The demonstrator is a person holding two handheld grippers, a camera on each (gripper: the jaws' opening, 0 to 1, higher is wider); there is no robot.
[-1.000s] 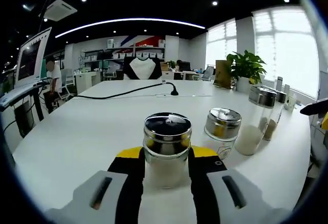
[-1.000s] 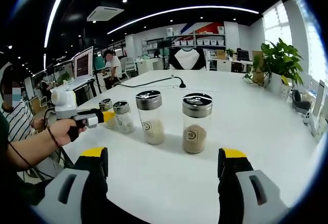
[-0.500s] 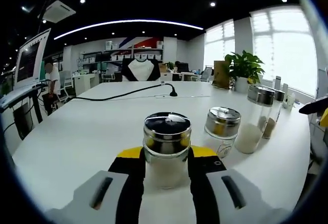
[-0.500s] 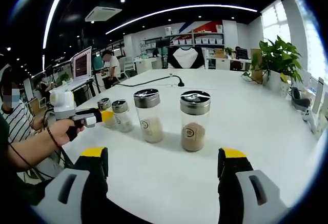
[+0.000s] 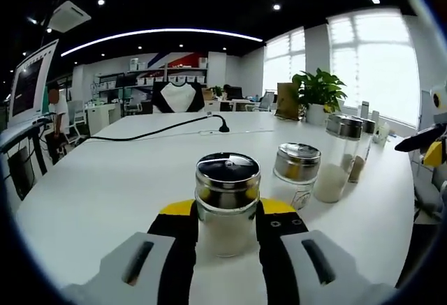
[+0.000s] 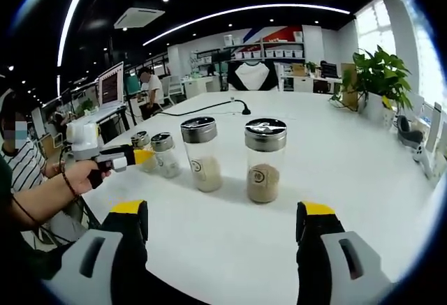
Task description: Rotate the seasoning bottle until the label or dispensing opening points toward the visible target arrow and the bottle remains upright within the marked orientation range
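Gripping the seasoning bottle point(image 5: 226, 204), left claw point(image 5: 225, 225); three jars point(image 5: 296, 174) beside; right claw point(image 6: 222, 232) wide.

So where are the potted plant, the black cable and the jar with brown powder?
Potted plant point(image 6: 380, 82): right gripper view, leaves.
Black cable point(image 5: 150, 132): left gripper view, mid-length on the table.
Brown-powder jar point(image 6: 264, 162): right gripper view, glass body.

Left gripper point(image 5: 225, 225) jaws clamp close together; right gripper point(image 6: 222, 225) jaws stand wide apart, holding nothing.

We saw a potted plant point(image 6: 380, 82) by the window, a black cable point(image 5: 157, 130) across the white table point(image 6: 335, 158), and perhaps a monitor point(image 6: 114, 85).
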